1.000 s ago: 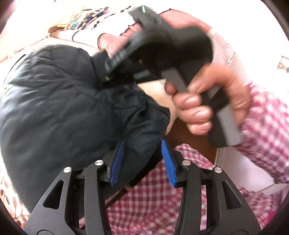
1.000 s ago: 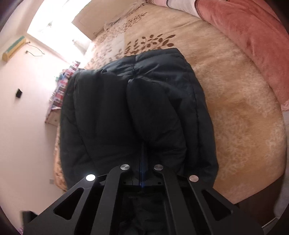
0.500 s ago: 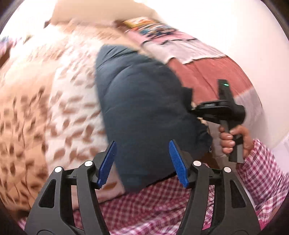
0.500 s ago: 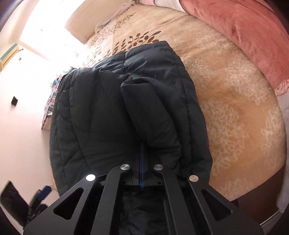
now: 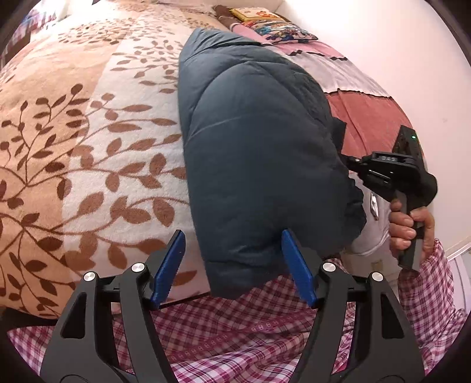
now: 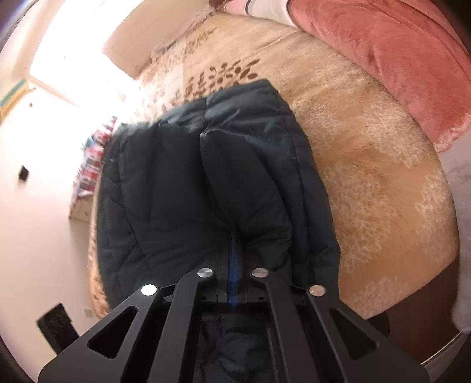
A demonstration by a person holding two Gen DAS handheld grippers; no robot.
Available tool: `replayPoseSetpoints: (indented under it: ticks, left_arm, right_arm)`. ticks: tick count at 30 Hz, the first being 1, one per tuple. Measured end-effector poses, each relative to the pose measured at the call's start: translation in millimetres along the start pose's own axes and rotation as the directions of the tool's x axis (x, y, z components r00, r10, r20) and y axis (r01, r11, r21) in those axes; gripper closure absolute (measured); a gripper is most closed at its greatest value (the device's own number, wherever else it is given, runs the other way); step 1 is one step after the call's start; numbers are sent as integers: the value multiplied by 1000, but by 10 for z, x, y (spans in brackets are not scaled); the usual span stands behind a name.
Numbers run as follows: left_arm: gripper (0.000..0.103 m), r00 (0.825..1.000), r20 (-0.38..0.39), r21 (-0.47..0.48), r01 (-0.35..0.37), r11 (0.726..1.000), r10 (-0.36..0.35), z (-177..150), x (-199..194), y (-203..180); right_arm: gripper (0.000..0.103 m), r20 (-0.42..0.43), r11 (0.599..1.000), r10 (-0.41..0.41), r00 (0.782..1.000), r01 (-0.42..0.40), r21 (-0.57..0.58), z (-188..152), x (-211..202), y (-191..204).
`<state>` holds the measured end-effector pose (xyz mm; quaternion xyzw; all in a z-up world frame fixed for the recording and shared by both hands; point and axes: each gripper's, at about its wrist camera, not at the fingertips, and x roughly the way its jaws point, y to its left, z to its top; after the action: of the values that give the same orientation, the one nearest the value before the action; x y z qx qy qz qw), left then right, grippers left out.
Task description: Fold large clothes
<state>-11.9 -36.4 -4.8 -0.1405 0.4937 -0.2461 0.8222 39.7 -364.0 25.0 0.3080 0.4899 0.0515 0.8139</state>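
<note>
Ahead of the jaws, a wide bed (image 5: 88,153) under a beige blanket (image 5: 73,123) with brown leaf pattern. Further ahead and to the right, a red plush blanket (image 6: 397,59) and colourful pillows (image 5: 273,26) near a plain pale wall (image 5: 397,59). To the far left, a bright window (image 6: 73,44), strongly overexposed.

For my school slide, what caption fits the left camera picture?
Open left tool near a dark puffy jacket on a leaf-patterned blanket.
</note>
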Motion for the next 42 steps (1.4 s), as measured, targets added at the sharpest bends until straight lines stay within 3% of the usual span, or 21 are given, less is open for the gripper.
replayPoseSetpoints:
  ticks: [3,7,11,18,22,28,31,34,35,36,39,40,42]
  left_arm:
    - [35,1000,15,24,5,1000,-6,16,-58,-44]
    - [35,999,31,37,14,999,-16,63,-91,-60]
    - [35,999,33,24,12,1000,-13,87,-86,-17]
    - [35,999,40,-10,-4,1000,4,152,-128,70]
    - [24,998,63,-54,18,998,-14,320,-149,103]
    - [21,997,61,-106,60,993,-54,576,-16,99]
    - [21,998,43,-97,50,994,-46,625,90,76]
    - [19,998,0,-100,54,993,-55,637,222,79]
    - [18,998,-9,-97,56,994,-57,627,262,73]
    - [16,998,-10,-94,58,994,-59,615,290,69]
    - [12,997,-18,-102,74,992,-76,600,376,91]
    - [11,996,-22,-109,82,991,-85,598,387,118]
    - [10,993,-37,-131,105,986,-110,603,422,150]
  right_arm:
    - [96,31,998,57,998,-57,4,-117,-249,25]
    - [96,18,990,122,992,-120,-68,-371,-430,126]
    - [99,-41,996,31,999,-35,-86,-578,-238,-2]
    - [103,-82,999,40,996,-42,-21,-642,160,-283]
    - [103,-87,999,40,995,-43,-32,-633,177,-291]
    - [103,-74,993,-4,997,-5,-114,-623,30,-131]
    - [87,-63,989,5,998,-14,-144,-655,-119,-32]
    - [54,15,985,39,999,-36,-167,-633,-455,53]
    - [36,55,985,41,998,-32,-168,-617,-574,73]
    - [26,95,986,40,995,-24,-166,-585,-663,72]
    - [15,179,990,2,984,23,-136,-401,-794,-17]
    - [14,155,994,-6,988,23,-102,-314,-713,-86]
    - [9,76,998,55,996,-52,-30,-175,-496,-237]
